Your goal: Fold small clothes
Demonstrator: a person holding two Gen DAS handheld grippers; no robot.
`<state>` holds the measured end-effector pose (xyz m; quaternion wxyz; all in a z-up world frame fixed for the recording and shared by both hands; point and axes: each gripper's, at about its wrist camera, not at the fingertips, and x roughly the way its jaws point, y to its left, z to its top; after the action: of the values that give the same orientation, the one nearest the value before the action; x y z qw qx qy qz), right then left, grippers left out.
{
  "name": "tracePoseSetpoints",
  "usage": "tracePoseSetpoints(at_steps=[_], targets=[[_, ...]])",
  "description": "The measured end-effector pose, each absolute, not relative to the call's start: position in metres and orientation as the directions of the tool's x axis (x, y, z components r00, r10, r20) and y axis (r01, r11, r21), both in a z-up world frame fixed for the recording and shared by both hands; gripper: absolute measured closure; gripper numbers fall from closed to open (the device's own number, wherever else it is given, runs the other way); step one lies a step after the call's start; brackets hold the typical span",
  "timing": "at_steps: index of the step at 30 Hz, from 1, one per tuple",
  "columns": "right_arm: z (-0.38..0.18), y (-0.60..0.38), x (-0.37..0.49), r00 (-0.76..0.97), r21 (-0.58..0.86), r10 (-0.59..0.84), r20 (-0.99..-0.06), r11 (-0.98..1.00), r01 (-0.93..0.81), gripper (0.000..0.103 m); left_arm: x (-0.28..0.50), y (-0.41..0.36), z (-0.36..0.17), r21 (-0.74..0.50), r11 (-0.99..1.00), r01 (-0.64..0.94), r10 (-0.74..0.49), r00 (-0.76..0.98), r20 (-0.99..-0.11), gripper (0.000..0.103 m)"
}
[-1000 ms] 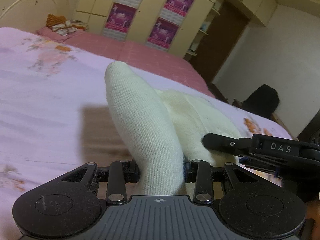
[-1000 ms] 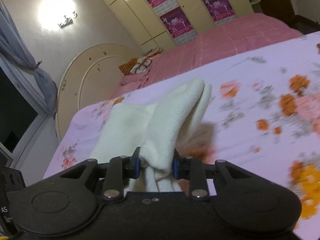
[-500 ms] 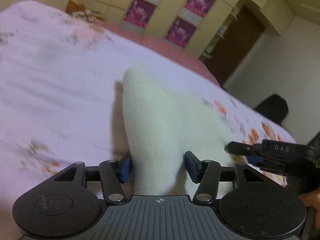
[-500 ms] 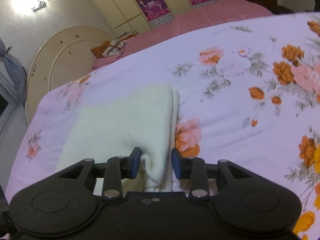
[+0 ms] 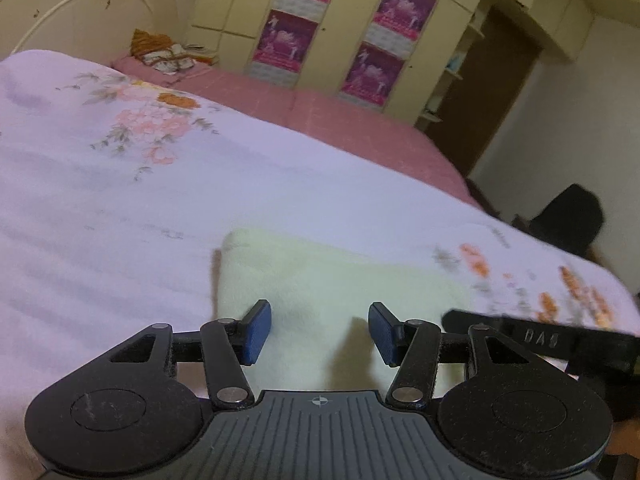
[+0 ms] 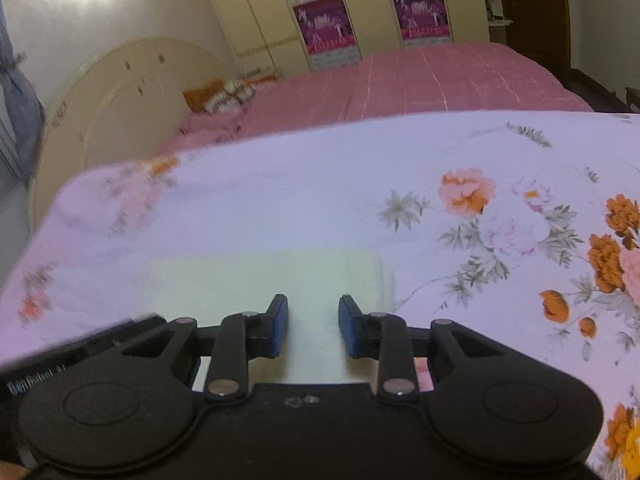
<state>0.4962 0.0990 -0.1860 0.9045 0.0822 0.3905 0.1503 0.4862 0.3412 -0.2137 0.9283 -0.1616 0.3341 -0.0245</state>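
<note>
A pale cream knitted garment (image 5: 320, 280) lies folded flat on the floral sheet; it also shows in the right wrist view (image 6: 264, 280). My left gripper (image 5: 318, 330) is open and empty just above the garment's near edge. My right gripper (image 6: 313, 326) is open and empty over the garment's near right part. The right gripper's black body (image 5: 540, 340) shows at the right of the left wrist view. The left gripper's body (image 6: 80, 344) shows at the lower left of the right wrist view.
The lilac floral bed sheet (image 6: 480, 220) spreads around the garment. A pink blanket (image 6: 420, 80) and pillows (image 5: 168, 54) lie beyond it. A rounded headboard (image 6: 120, 92), wardrobes with posters (image 5: 332, 40) and a dark chair (image 5: 568, 216) stand behind.
Both grippers opened and let go of the cream garment. It dropped from a raised fold to lie flat on the sheet, and both grippers drew back slightly.
</note>
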Motion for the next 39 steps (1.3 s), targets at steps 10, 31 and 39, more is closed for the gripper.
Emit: tracePoseSetpoints(at_steps=[10, 31, 39], targets=[[-0.169, 0.097, 0.467, 0.669, 0.247, 0.364, -0.648, 0.931, -0.267, 0.074, 0.441, 0.34, -0.194, -0.32, 0.947, -0.022, -0.179, 0.791, -0.585, 0.049], [-0.175, 0.089, 0.348, 0.649, 0.2, 0.325, -0.688, 0.944, -0.261, 0.076, 0.338, 0.309, -0.206, -0.218, 0.976, 0.0, -0.147, 0.738, -0.658, 0.048], [-0.197, 0.093, 0.33, 0.618, 0.175, 0.277, -0.736, 0.959, -0.221, 0.074, 0.322, 0.295, -0.222, -0.193, 0.981, 0.013, -0.142, 0.726, -0.673, 0.025]])
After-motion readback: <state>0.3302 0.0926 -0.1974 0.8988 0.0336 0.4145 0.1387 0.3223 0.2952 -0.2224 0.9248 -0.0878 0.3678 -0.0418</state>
